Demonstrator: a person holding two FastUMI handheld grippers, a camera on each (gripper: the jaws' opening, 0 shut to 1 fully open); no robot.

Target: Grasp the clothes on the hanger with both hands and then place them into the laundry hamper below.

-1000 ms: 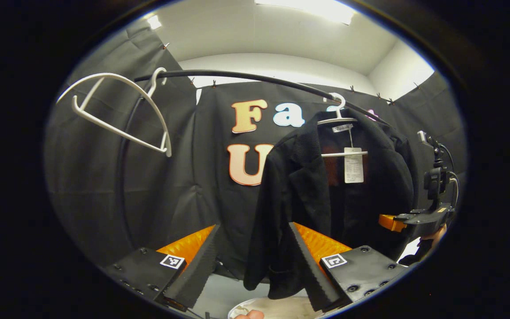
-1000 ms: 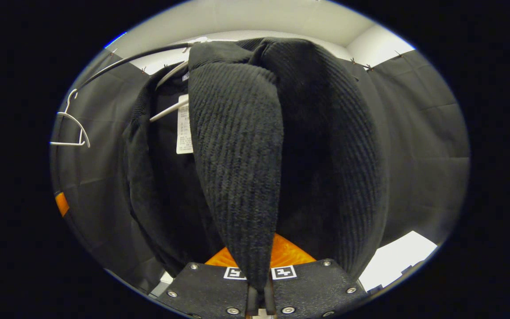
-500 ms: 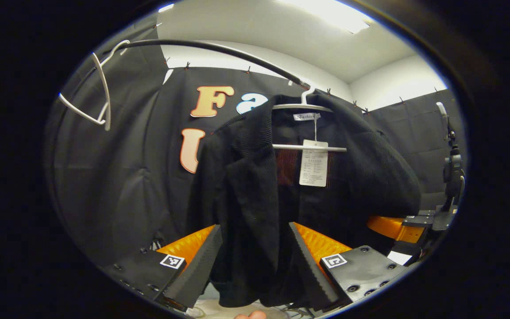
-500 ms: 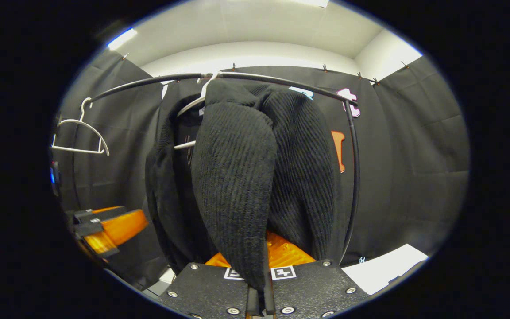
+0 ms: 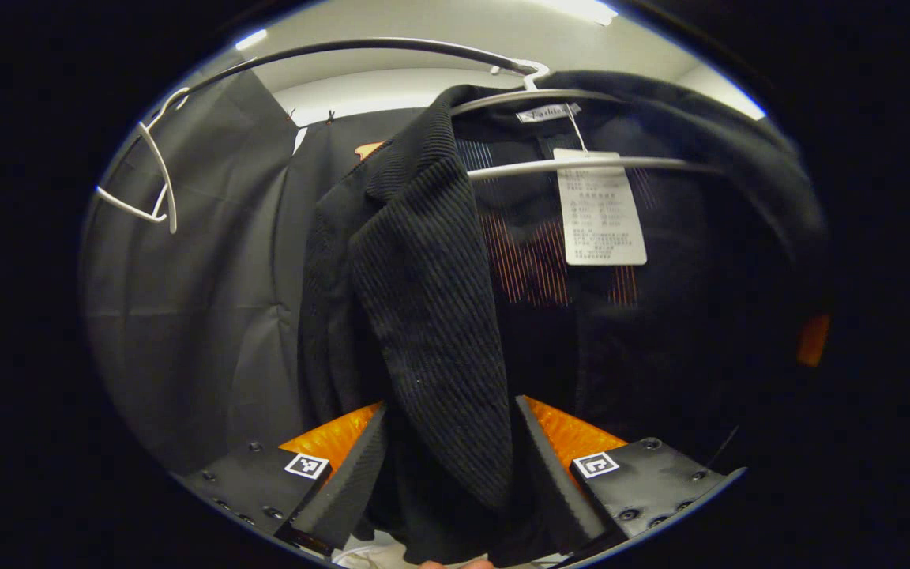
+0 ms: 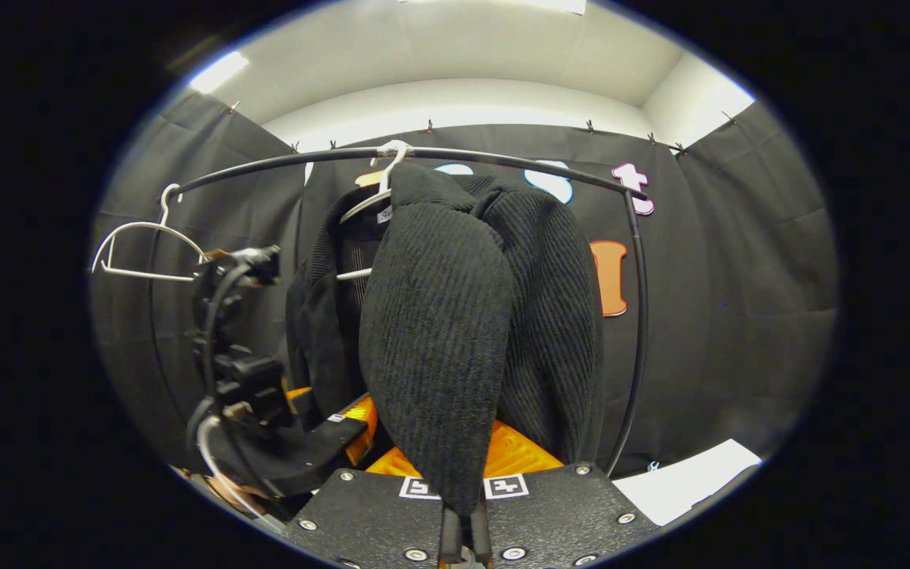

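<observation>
Jacket [image 5: 431,316] front between spread left tongs [image 5: 447,466], sleeve in closed right tongs [image 6: 463,537]

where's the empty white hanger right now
The empty white hanger hangs from the black rail at its left end in the right gripper view, left of the black jacket and above the left gripper.

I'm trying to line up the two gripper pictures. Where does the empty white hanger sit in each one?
Left gripper view: the empty white hanger hangs at upper left, seen nearly edge-on, left of the black jacket.
Right gripper view: it hangs at middle left, seen face-on, above the left tool.
Shared landmark: the black rail, which carries both this hanger and the jacket's.
</observation>
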